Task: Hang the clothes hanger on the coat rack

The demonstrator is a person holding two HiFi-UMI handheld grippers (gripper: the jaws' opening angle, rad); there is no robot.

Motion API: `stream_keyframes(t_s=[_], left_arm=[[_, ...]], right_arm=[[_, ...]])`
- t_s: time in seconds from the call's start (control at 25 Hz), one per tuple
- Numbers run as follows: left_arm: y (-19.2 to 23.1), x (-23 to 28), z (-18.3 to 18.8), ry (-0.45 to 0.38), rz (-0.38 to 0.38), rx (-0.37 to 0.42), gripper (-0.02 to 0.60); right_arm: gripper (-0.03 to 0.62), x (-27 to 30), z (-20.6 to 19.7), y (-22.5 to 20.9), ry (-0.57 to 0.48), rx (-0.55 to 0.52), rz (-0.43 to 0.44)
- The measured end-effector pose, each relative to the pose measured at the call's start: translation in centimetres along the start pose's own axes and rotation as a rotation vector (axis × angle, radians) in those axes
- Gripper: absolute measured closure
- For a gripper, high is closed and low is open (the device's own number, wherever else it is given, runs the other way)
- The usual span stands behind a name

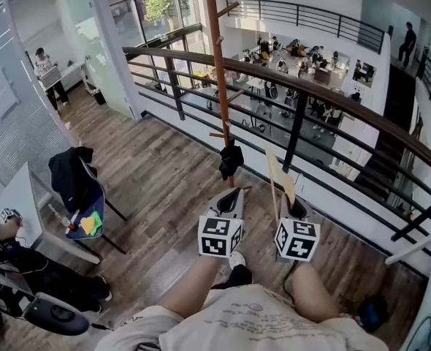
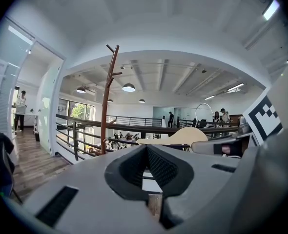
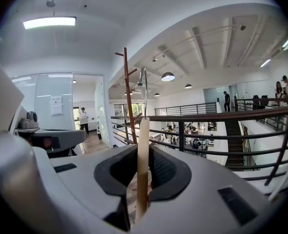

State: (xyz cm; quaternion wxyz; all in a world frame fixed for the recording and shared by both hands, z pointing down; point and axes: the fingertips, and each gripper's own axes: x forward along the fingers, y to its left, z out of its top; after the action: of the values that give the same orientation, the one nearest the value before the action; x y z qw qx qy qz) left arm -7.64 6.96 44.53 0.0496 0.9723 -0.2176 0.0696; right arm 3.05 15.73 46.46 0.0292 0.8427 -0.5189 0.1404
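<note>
Closest to me, the right gripper (image 3: pixel 144 172) has its fingers clamped on the flat wooden body of the clothes hanger (image 3: pixel 143 145), which stands upright on edge with its metal hook (image 3: pixel 143 84) pointing up. From the head view, the hanger (image 1: pixel 280 178) rises just ahead of that gripper (image 1: pixel 294 207). The left gripper (image 2: pixel 146 167) has its fingers closed on nothing and rides beside it.

So the pickup is done, but the hanging is not. The coat rack (image 1: pixel 217 86) stands ahead by the railing (image 1: pixel 310 86), apart from the hanger, and no peg carries the hook yet. I judge the job about halfway. What is left is to close in on the rack, lift the hook over a peg, settle it, and open the fingers.
</note>
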Motion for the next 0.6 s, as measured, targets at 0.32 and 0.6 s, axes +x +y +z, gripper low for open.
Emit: stream_keyframes(t_s=[0.32,0.6], left_arm=[[2.9,5.1,-0.3,0.026,0.001,0.002,0.578],[5.3,9.0,1.4,0.028,0.006,-0.008,0.579]], right_arm=[[0.542,6.1,0.6,-0.9,0.025,-0.001,0.003],[0.542,10.6,2.8,-1.4,0.031,-0.010,0.003]])
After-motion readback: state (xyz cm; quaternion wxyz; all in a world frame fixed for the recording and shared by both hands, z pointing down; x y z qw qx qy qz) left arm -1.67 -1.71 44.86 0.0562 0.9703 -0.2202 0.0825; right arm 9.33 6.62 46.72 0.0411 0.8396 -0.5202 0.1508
